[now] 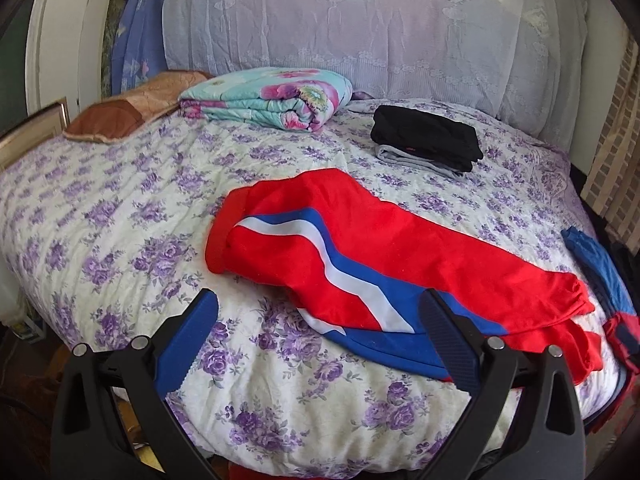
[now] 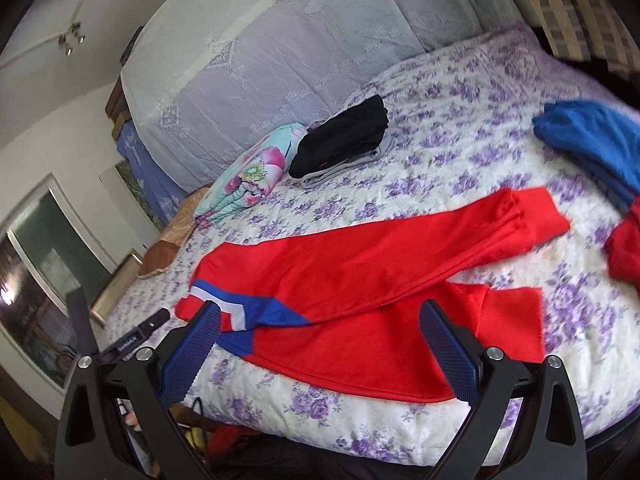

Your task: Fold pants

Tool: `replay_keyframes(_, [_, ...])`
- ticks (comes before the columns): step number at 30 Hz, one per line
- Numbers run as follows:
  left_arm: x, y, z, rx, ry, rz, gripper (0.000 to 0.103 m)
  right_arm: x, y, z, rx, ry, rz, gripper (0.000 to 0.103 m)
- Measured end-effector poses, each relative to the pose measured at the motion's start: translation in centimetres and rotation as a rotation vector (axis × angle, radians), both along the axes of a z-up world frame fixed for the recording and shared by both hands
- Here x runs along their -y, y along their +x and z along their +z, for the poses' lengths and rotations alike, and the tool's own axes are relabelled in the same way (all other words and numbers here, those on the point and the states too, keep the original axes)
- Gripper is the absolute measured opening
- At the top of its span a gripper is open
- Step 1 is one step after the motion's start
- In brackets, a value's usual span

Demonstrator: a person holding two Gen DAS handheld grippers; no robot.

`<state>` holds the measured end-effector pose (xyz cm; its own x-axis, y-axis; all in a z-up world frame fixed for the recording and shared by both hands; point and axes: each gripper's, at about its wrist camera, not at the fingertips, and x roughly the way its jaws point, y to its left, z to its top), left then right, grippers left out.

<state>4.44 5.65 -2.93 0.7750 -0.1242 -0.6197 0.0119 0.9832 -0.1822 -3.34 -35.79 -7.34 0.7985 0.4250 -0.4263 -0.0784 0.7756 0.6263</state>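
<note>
Red pants point(image 1: 372, 248) with a blue and white stripe lie loosely spread on the flowered bedspread point(image 1: 120, 216), waistband to the left, legs running right. My left gripper point(image 1: 320, 304) is open and empty, hovering over the near edge of the pants near the stripe. In the right wrist view the same pants point(image 2: 360, 280) lie with one leg stretched to the right. My right gripper point(image 2: 320, 312) is open and empty, above the near part of the pants.
A stack of folded black and grey clothes point(image 1: 428, 140) and a folded floral quilt point(image 1: 268, 96) lie near the headboard. A brown pillow point(image 1: 120, 112) is at the far left. Blue and red garments point(image 2: 596, 144) lie at the bed's right side.
</note>
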Motion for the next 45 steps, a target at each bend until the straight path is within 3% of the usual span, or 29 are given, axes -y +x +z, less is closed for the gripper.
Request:
replay_keyframes(2, [-2.3, 0.8, -0.7, -0.033, -0.103, -0.001, 0.098, 1.5, 0.9, -1.5, -0.030, 0.137, 0.017, 0.099])
replay_keyframes(4, [-4.7, 1.6, -1.5, -0.065, -0.210, 0.018, 0.098, 2.6, 1.5, -2.7, -0.065, 0.202, -0.003, 0.099])
replay_keyframes(8, [-8.6, 2.9, -3.9, -0.135, -0.450, 0.057, 0.098, 3.7, 2.3, -3.7, -0.112, 0.200, -0.048, 0.099])
replay_keyframes(11, [-9.6, 4.3, -4.7, -0.169, -0.566, 0.034, 0.098, 4.6, 2.6, -4.2, -0.132, 0.193, -0.056, 0.099])
replay_keyframes(16, [-7.9, 6.8, -4.8, -0.207, -0.541, 0.000, 0.098, 6.7, 2.6, -5.2, -0.176, 0.195, -0.082, 0.099])
replay_keyframes(21, [-5.0, 11.0, -7.1, -0.301, -0.656, -0.070, 0.098, 7.6, 1.7, -5.7, -0.226, 0.221, -0.073, 0.099])
replay_keyframes(25, [-3.4, 13.8, -7.3, -0.272, -0.558, 0.001, 0.097, 8.3, -0.4, -5.0, -0.250, 0.202, -0.099, 0.099])
replay_keyframes(26, [-3.5, 14.1, -7.2, -0.265, -0.556, 0.012, 0.094, 8.7, -0.9, -4.8, -0.254, 0.194, -0.122, 0.099])
replay_keyframes(28, [-3.7, 14.3, -6.7, -0.235, -0.523, 0.026, 0.069, 9.9, -1.7, -4.6, -0.260, 0.172, -0.189, 0.099])
replay_keyframes(29, [-4.1, 14.3, -6.5, -0.227, -0.506, 0.030, 0.050, 10.5, -1.9, -4.8, -0.269, 0.166, -0.214, 0.099])
replay_keyframes(30, [-4.7, 14.3, -6.6, -0.222, -0.522, 0.013, 0.043, 11.0, -1.8, -5.3, -0.282, 0.166, -0.230, 0.099])
replay_keyframes(35, [-6.5, 13.8, -6.8, -0.219, -0.560, -0.019, 0.030, 11.3, 0.8, -8.5, -0.320, 0.229, -0.206, 0.100])
replay_keyframes(37, [-7.5, 13.4, -5.9, -0.175, -0.573, -0.020, 0.019, 10.1, 1.8, -8.1, -0.277, 0.175, -0.173, 0.100])
replay_keyframes(41, [-9.8, 12.6, -3.3, -0.084, -0.508, 0.044, 0.018, 7.3, 4.6, -7.9, -0.265, 0.007, -0.070, 0.098])
replay_keyframes(42, [-10.2, 12.7, -3.2, -0.086, -0.507, 0.054, 0.018, 7.0, 5.1, -7.8, -0.247, -0.034, -0.059, 0.088])
replay_keyframes(43, [-10.4, 12.7, -3.3, -0.095, -0.505, 0.059, 0.018, 7.2, 5.7, -7.7, -0.241, -0.044, -0.050, 0.060])
replay_keyframes(44, [-10.4, 12.7, -3.4, -0.104, -0.495, 0.060, 0.018, 7.8, 6.3, -7.8, -0.242, -0.014, -0.040, 0.048])
replay_keyframes(45, [-10.3, 12.6, -3.6, -0.111, -0.480, 0.060, 0.018, 8.8, 6.8, -8.0, -0.249, 0.040, -0.037, 0.042])
